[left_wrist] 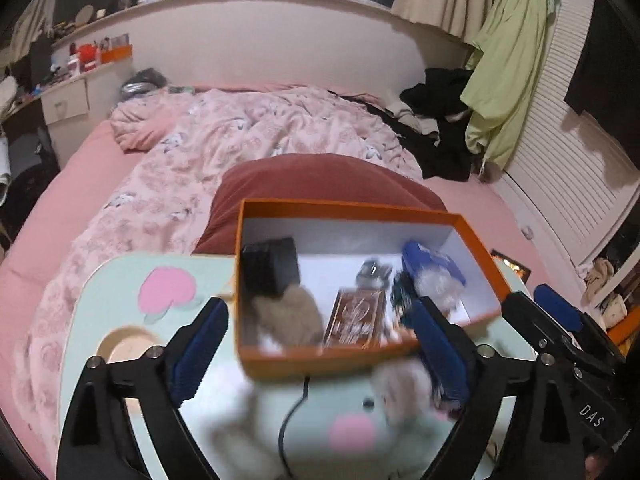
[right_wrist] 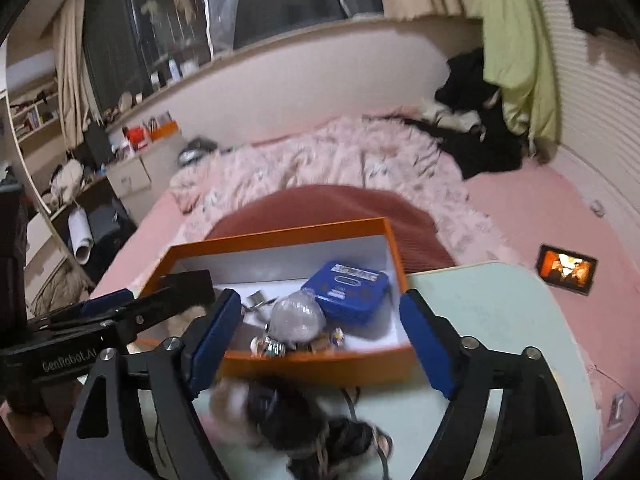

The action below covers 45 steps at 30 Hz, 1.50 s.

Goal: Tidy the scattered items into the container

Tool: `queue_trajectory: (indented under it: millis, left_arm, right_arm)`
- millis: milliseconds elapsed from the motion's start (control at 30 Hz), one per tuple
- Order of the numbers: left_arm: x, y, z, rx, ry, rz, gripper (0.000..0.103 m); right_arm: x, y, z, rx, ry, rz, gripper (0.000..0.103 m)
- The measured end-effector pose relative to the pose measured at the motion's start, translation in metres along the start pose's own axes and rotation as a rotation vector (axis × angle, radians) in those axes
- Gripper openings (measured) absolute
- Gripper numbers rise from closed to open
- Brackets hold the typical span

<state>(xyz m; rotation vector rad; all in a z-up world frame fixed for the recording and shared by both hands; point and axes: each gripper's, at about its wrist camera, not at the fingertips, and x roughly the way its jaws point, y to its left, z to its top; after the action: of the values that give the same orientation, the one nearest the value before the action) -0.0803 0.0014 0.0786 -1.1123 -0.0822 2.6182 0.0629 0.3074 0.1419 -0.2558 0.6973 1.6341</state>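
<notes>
On the surface: my orange box sits at the far edge, nearest the bed, so both hands reach it.
Box contents: blue tin, clear ball, black case, furry piece, brown card.
Left hand-held gripper: spread wide, nothing between its jaws.
Right hand-held gripper: spread too, empty.
Left over: tangled dark cord and fluffy bits lie just before the box, probably next to go in.
</notes>
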Motion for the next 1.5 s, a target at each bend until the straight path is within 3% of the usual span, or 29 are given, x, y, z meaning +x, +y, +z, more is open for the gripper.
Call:
queue_trajectory:
  millis: [200, 333, 467, 500, 533, 600, 1500]
  left_arm:
    - [-0.029, -0.004, -0.058, 0.079, 0.042, 0.001, 0.097]
    - [-0.019, -0.001, -0.093, 0.092, 0.142, 0.033, 0.097]
    - [-0.01, -0.001, -0.109, 0.103, 0.163, 0.078, 0.097]
    - [-0.005, -0.002, -0.114, 0.124, 0.164, 0.117, 0.102]
    - [-0.001, -0.004, -0.116, 0.135, 0.183, 0.148, 0.103]
    - [-0.003, -0.005, -0.118, 0.135, 0.172, 0.145, 0.103]
    - [-0.001, 0.0, -0.121, 0.141, 0.166, 0.132, 0.103]
  right_arm:
    - [-0.035, 0.006, -0.039, -0.078, 0.071, -0.047, 0.082]
    - [-0.04, 0.005, -0.077, -0.121, 0.153, -0.064, 0.082]
    - [-0.028, 0.007, -0.099, -0.155, 0.245, -0.096, 0.082]
    - [-0.024, 0.007, -0.102, -0.161, 0.265, -0.106, 0.082]
    - [-0.018, 0.007, -0.105, -0.163, 0.292, -0.114, 0.082]
    - [-0.014, 0.008, -0.109, -0.163, 0.309, -0.124, 0.103]
    - [-0.01, 0.008, -0.115, -0.178, 0.3, -0.114, 0.103]
